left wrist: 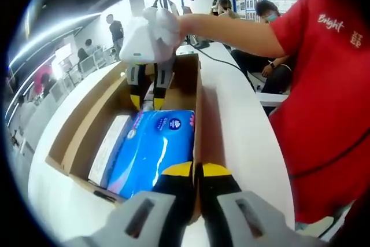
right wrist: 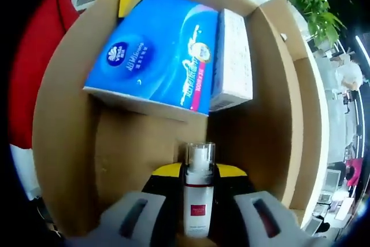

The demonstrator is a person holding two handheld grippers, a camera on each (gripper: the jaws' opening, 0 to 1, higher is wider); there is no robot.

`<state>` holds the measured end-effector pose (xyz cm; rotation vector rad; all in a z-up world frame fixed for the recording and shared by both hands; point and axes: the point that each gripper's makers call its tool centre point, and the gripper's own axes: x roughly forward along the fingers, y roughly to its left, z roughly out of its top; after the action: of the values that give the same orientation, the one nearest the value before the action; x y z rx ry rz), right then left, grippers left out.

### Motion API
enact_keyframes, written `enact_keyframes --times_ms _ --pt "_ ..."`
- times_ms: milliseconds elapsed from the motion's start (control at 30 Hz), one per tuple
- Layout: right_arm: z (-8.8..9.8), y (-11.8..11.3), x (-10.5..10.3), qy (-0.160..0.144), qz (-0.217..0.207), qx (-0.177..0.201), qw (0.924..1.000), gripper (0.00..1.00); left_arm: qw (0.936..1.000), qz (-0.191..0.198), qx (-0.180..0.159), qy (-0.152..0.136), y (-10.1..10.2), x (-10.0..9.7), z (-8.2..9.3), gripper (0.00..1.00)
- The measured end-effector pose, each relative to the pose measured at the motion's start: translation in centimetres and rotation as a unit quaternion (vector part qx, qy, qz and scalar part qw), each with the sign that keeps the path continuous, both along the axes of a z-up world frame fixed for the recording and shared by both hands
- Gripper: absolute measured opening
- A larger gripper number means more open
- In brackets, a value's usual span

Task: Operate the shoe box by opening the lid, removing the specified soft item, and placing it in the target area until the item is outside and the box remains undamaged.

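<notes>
Cardboard shoe box (right wrist: pixel 63 137) is seen open. Blue tissue pack (right wrist: pixel 153 50) lies inside, ahead of the right gripper (right wrist: pixel 199 172), whose jaws are closed on a spray bottle (right wrist: pixel 198 201). Left gripper (left wrist: pixel 196 173) pinches the box wall beside the pack's end, nearer.

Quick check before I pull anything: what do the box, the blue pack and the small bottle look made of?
Box: plain brown cardboard, matte, raw edge visible along the wall. Blue pack: looks like soft glossy plastic film, given the sheen and printed graphics; probably tissues. Small bottle: white body with a clear cap, likely plastic, though glass can't be ruled out. It sits between the right gripper jaws.
</notes>
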<state>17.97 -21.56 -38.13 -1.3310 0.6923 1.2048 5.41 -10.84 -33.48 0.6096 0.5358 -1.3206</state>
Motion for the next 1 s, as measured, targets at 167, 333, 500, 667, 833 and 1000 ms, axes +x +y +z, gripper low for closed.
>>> enact_keyframes --times_ms 167,333,500,667,833,1000 --pt "1.1 0.3 -0.2 -0.002 -0.017 0.041 0.999 0.19 1.0 0.001 -0.001 -0.002 0.0 0.0 0.0 0.03" --pt "2.3 0.3 -0.3 -0.007 -0.028 0.069 0.9972 0.19 1.0 0.002 -0.001 -0.003 0.0 0.0 0.0 0.03" --pt "4.0 1.1 0.1 -0.05 -0.005 0.126 0.9907 0.19 1.0 0.002 -0.001 -0.003 0.0 0.0 0.0 0.03" --pt "4.8 1.1 0.0 -0.085 0.003 0.153 0.9846 0.19 1.0 0.005 -0.002 -0.006 0.0 0.0 0.1 0.03" --pt "5.3 0.8 0.2 -0.105 0.008 0.159 0.9816 0.19 1.0 0.005 0.0 -0.005 0.0 -0.1 0.2 0.03" --pt "5.3 0.8 0.2 -0.118 0.022 0.164 0.979 0.19 1.0 0.005 -0.001 -0.007 0.0 -0.1 0.2 0.03"
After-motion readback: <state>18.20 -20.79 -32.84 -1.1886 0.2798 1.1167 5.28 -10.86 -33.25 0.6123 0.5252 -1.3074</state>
